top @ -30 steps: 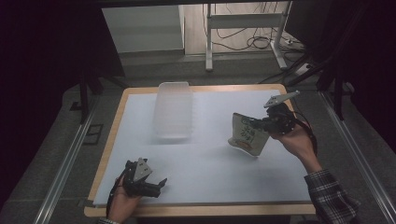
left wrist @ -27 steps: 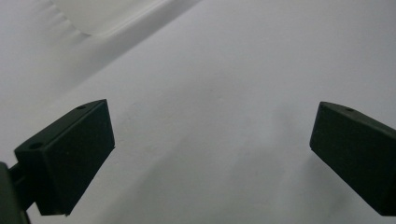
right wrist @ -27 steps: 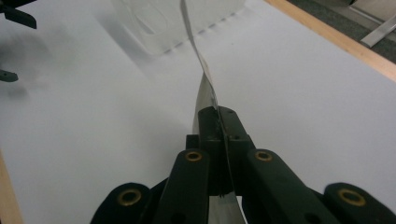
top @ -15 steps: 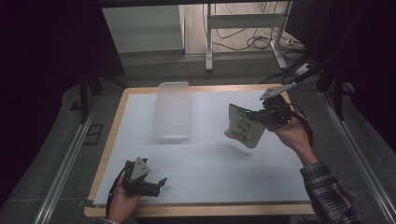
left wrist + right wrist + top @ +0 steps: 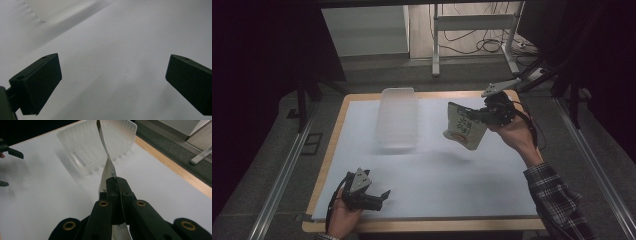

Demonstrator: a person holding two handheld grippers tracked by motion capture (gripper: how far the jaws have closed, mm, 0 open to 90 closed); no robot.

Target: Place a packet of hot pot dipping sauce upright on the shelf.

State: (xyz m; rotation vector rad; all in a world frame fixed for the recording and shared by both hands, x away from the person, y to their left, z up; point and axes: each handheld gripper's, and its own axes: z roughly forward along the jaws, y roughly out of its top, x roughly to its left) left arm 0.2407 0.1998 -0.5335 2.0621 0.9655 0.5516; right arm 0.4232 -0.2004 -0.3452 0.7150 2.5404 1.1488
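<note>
A: What is laid out, largest first?

B: A wooden-edged worktop (image 5: 330, 165) covered by a white sheet. At its far left-centre stands a clear plastic bin (image 5: 398, 116), empty as far as the pictures show. To its right, lifted clear of the sheet, hangs a printed snack pouch (image 5: 463, 128). The right tongs (image 5: 481, 114) are pinching its top edge. The left tongs (image 5: 382, 196) rest at the near left, spread wide, holding nothing.

A: How far along is the work?

B: My reading: the pouch is picked up and in the air but not yet over the bin. Carrying it across and letting go inside remain.

A: Do the views differ?

B: The right gripper view shows the pouch (image 5: 108, 160) edge-on, clamped between pressed-together pads, with the bin (image 5: 82, 152) beyond. The left gripper view shows two parted pads over bare sheet.
</note>
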